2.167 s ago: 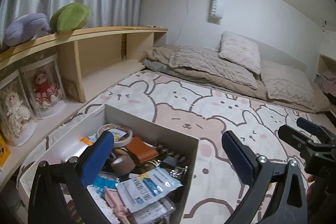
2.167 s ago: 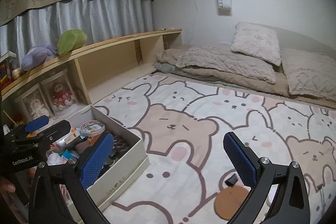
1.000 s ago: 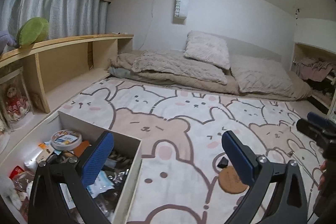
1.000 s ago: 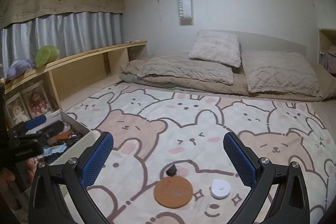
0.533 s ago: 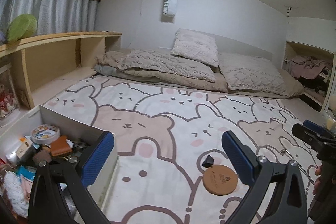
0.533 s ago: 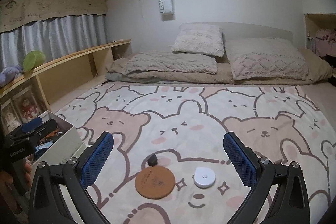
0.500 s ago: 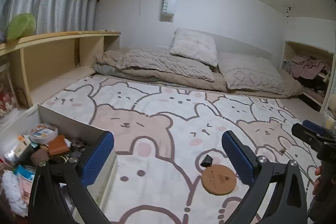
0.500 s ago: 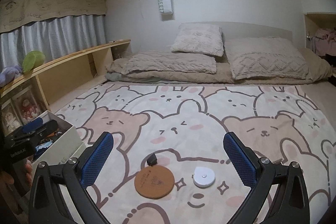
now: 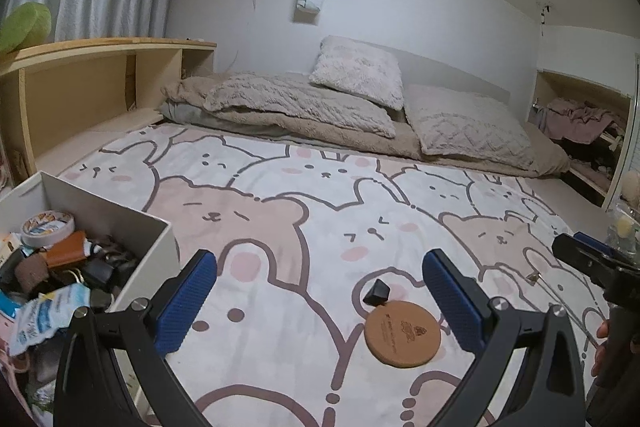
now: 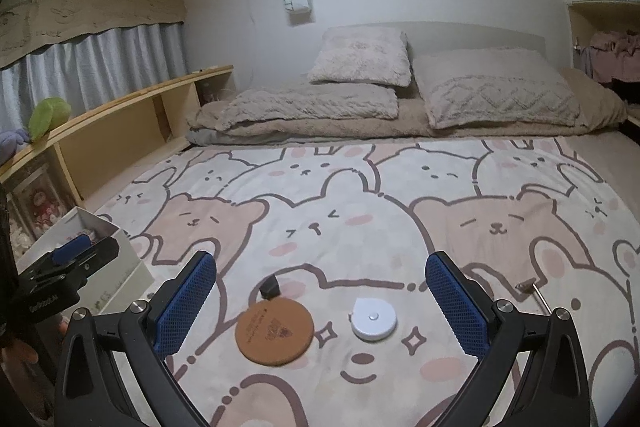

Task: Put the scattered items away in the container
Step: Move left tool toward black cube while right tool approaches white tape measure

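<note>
A round brown cork coaster [image 10: 274,330] lies on the bear-print rug, with a small black block [image 10: 269,286] just behind it and a white round tape measure [image 10: 373,319] to its right. My right gripper [image 10: 320,303] hovers open above these three. The left wrist view shows the coaster [image 9: 402,333] and the black block [image 9: 377,291] between the fingers of my open left gripper [image 9: 320,303]. The white box [image 9: 132,223], holding several small items, sits at the left. A small metal piece [image 10: 528,283] lies at the right.
Folded bedding and pillows [image 10: 400,99] line the far wall. A wooden shelf [image 9: 100,83] with plush toys runs along the left. A cubby with clothes [image 9: 580,119] is at the right. The bear rug [image 10: 360,211] stretches wide between the box and the bedding.
Both grippers have swung right, away from the box, and now face the coaster, black block and tape measure. Both stayed open and empty.
</note>
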`<move>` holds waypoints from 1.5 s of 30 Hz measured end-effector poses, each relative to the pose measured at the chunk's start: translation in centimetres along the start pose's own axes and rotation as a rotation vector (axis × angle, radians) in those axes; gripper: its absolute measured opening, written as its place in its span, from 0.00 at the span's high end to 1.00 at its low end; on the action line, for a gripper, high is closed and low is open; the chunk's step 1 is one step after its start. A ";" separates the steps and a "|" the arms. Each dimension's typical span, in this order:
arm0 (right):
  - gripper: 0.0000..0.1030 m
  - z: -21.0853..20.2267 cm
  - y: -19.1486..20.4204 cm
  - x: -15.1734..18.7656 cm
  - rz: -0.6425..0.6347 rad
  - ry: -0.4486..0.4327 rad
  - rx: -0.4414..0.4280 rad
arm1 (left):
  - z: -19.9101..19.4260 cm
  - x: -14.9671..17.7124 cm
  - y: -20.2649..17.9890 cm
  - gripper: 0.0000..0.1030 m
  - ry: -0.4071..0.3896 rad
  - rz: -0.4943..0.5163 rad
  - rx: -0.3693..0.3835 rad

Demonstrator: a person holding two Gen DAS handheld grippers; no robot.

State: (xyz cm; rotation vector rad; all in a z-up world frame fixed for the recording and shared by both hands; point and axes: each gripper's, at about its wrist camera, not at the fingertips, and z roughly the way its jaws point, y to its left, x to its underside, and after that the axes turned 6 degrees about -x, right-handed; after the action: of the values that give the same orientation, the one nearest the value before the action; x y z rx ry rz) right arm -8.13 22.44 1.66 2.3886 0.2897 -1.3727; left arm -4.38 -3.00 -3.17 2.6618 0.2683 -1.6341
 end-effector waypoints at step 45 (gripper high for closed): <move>0.00 12.1 -5.7 5.6 -0.015 0.316 0.143 | 9.1 5.6 -4.7 0.16 0.258 0.100 0.078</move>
State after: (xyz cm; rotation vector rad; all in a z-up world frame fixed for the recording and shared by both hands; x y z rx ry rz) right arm -16.84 22.59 -9.95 2.7276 0.3008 -1.0489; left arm -10.61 1.52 -11.88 2.8912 0.0722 -1.2996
